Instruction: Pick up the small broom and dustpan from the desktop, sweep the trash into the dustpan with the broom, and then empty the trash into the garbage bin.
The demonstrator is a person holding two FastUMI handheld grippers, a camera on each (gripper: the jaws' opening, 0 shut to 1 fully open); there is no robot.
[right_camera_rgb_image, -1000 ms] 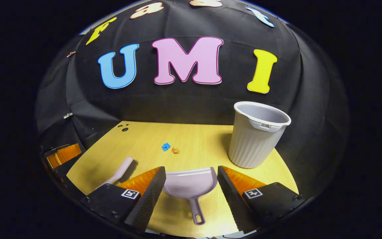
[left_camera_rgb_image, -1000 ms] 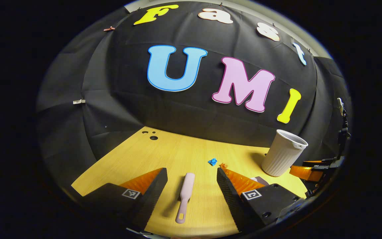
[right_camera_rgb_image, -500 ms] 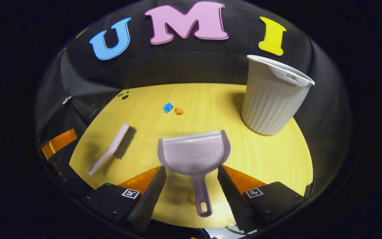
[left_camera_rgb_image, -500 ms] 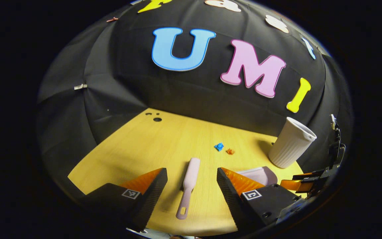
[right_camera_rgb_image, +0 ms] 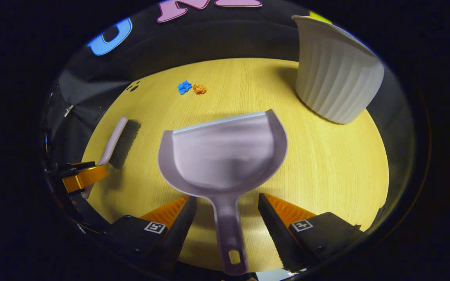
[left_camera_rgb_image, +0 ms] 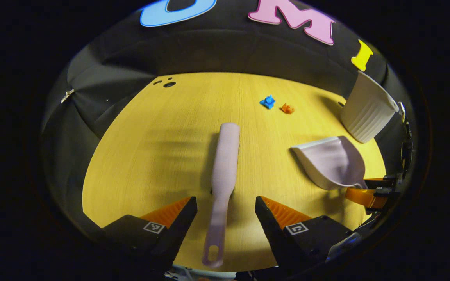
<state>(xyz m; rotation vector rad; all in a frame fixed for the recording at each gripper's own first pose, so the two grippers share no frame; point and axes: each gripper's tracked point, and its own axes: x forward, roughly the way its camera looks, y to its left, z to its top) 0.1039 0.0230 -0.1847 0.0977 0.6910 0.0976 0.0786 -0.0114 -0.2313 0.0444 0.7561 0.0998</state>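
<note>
The pale lilac broom [left_camera_rgb_image: 225, 164] lies on the yellow desktop [left_camera_rgb_image: 154, 148], its handle running back between the open fingers of my left gripper [left_camera_rgb_image: 225, 222]. In the right gripper view the broom [right_camera_rgb_image: 116, 141] shows dark bristles. The lilac dustpan [right_camera_rgb_image: 225, 156] lies flat, and its handle passes between the open fingers of my right gripper [right_camera_rgb_image: 227, 222]. No finger touches either handle. A blue scrap [left_camera_rgb_image: 267, 102] and an orange scrap [left_camera_rgb_image: 287, 108] of trash lie farther off near the middle of the desk. The white ribbed bin [right_camera_rgb_image: 336, 74] stands upright at the far right.
The dustpan [left_camera_rgb_image: 330, 160] and the right gripper's orange finger [left_camera_rgb_image: 363, 195] sit at the right in the left gripper view. The left gripper [right_camera_rgb_image: 80, 177] appears at the left edge in the right gripper view. Small holes [left_camera_rgb_image: 168, 83] mark the desk's far left corner.
Both grippers have dropped and moved forward over the desk. The broom handle and the dustpan handle now lie between their open fingers; both tools look larger.
</note>
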